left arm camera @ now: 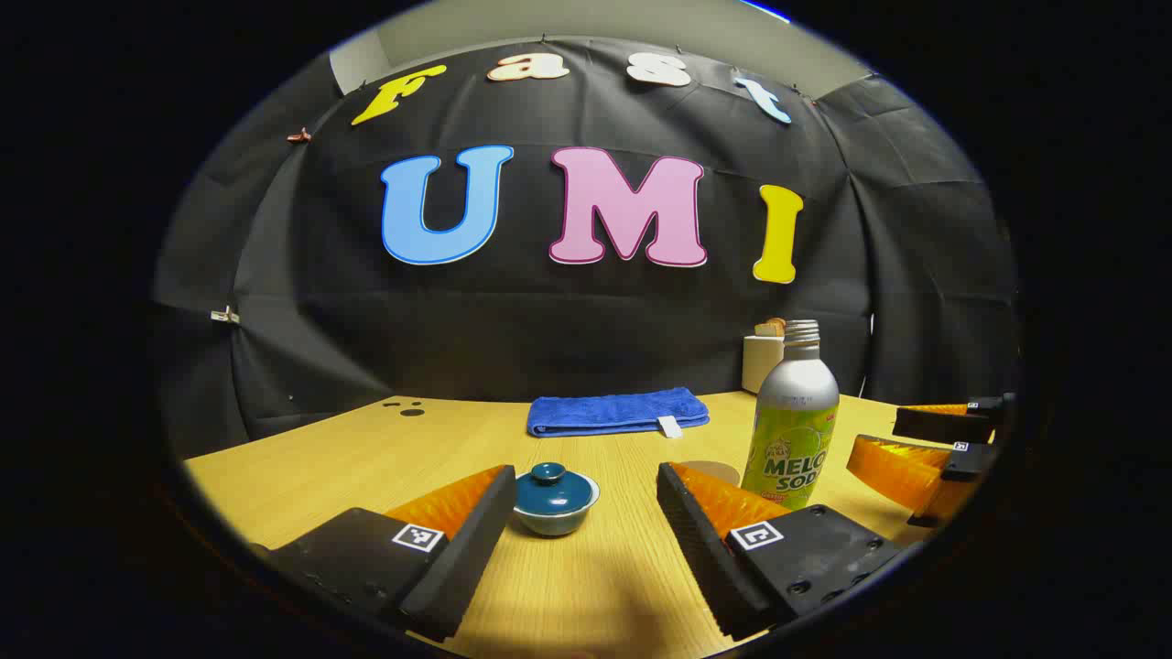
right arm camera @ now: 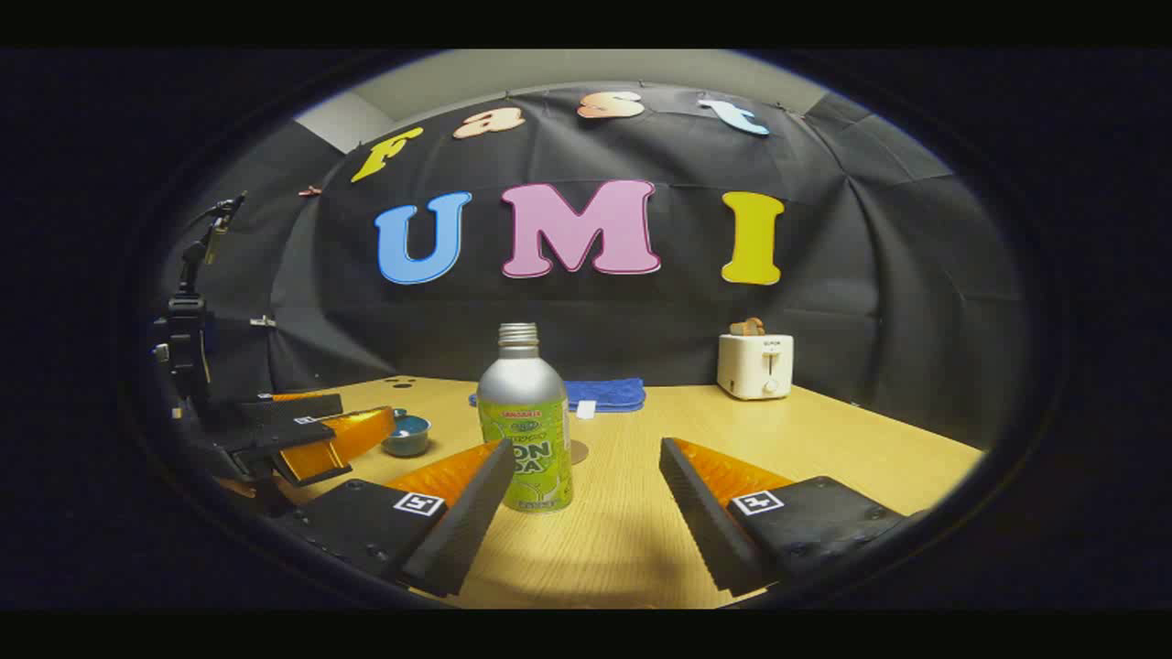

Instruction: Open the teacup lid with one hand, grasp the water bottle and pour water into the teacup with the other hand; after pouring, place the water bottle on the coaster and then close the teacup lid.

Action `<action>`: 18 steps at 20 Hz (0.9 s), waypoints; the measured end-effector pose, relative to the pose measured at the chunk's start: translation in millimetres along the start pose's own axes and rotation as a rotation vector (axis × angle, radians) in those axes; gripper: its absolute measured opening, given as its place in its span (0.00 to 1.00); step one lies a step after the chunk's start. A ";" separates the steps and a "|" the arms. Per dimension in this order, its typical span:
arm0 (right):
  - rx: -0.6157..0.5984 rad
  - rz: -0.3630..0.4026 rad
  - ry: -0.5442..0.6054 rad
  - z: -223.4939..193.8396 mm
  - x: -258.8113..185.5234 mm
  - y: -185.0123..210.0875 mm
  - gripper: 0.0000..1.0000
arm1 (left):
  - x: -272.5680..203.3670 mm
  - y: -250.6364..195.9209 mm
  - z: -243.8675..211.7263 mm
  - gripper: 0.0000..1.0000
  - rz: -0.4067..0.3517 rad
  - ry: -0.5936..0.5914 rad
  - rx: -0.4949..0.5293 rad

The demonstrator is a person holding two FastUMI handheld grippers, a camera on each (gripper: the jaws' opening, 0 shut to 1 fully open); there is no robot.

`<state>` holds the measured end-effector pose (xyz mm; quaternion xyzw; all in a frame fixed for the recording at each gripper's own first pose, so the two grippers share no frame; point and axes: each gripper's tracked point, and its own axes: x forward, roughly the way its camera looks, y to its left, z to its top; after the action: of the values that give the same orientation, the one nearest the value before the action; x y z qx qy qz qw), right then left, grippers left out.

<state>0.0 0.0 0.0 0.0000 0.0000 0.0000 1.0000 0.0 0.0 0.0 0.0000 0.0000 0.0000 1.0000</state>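
Observation:
A dark teal teacup (left arm camera: 555, 500) with its lid on sits on the wooden table (left arm camera: 320, 458), just ahead of my left gripper (left arm camera: 586, 485), which is open and empty. To its right stands a silver and green water bottle (left arm camera: 792, 421), uncapped and upright, with a round coaster (left arm camera: 714, 470) partly hidden behind it. In the right gripper view the water bottle (right arm camera: 526, 421) stands just ahead of my open right gripper (right arm camera: 586, 462), near its left finger. The teacup (right arm camera: 406, 436) shows beyond the left gripper (right arm camera: 320, 426) at far left. The right gripper (left arm camera: 925, 439) appears at the right edge of the left gripper view.
A folded blue towel (left arm camera: 615, 411) lies at the back of the table. A white toaster (right arm camera: 754, 364) with bread in it stands at the back right. A black stand (right arm camera: 188, 339) rises at the left edge. The coaster (right arm camera: 579, 450) peeks out behind the bottle.

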 end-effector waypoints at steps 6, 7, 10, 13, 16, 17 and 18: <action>0.000 0.003 0.001 -0.2 -0.9 0.3 0.96 | -0.6 1.2 0.5 0.98 0.004 0.001 0.000; 0.000 0.008 0.001 0.9 -0.1 1.0 0.98 | -0.4 1.8 0.0 0.98 0.009 0.001 0.000; 0.001 0.018 0.001 -0.7 -1.3 3.4 0.98 | -1.3 3.4 1.5 0.98 0.017 0.002 -0.001; 0.002 0.040 0.003 0.6 -0.7 6.9 0.96 | -1.0 3.8 0.4 0.98 0.018 0.002 -0.001; 0.002 0.045 0.003 0.4 -1.5 7.7 0.98 | -0.3 3.7 0.5 0.98 0.014 0.001 0.000; 0.002 0.046 0.003 0.8 -1.3 7.6 0.98 | 1.9 2.8 0.6 0.98 0.005 0.000 0.001; 0.002 0.045 0.003 0.5 -1.3 7.5 0.98 | 4.4 4.4 1.5 0.98 0.000 0.000 0.001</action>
<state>-1.3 7.5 0.5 0.0012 0.0017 0.0227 0.9997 4.4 4.4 1.5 0.0003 0.0001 0.0002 1.0000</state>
